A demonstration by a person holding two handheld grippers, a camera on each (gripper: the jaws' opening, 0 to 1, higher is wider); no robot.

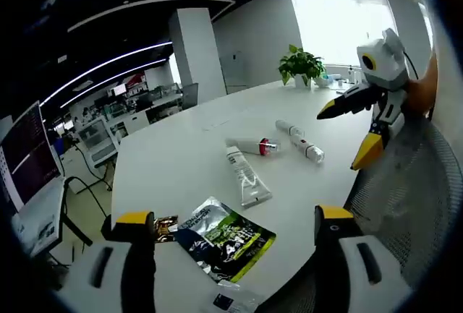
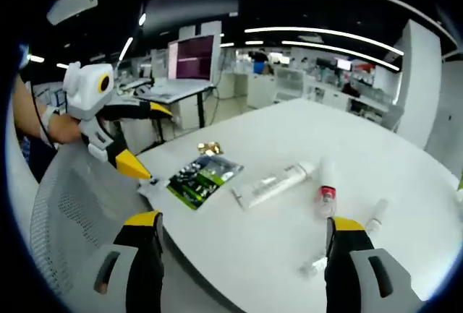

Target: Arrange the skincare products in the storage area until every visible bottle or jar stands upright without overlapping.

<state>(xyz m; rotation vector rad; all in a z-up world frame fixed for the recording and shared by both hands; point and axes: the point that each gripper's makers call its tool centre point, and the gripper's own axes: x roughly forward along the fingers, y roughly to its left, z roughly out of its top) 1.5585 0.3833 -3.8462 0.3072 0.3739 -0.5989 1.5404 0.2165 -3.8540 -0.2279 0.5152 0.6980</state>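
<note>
The white tube (image 1: 246,176) lay flat mid-desk, a red-capped bottle (image 1: 253,146) and two slim clear bottles (image 1: 300,140) lying just beyond it, a green sachet (image 1: 226,239) nearer me. My left tongs (image 1: 235,226) and right tongs (image 2: 246,232) hung released over the white desk (image 1: 181,147), grasping nothing.

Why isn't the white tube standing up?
The white tube is lying flat on the table, not upright; its whole length rests on the surface.

My left gripper (image 1: 235,223) is up with its jaws wide apart, gripping nothing. My right gripper (image 2: 242,230) is just as wide, also gripping nothing, a hand (image 1: 419,92) behind it.
</note>
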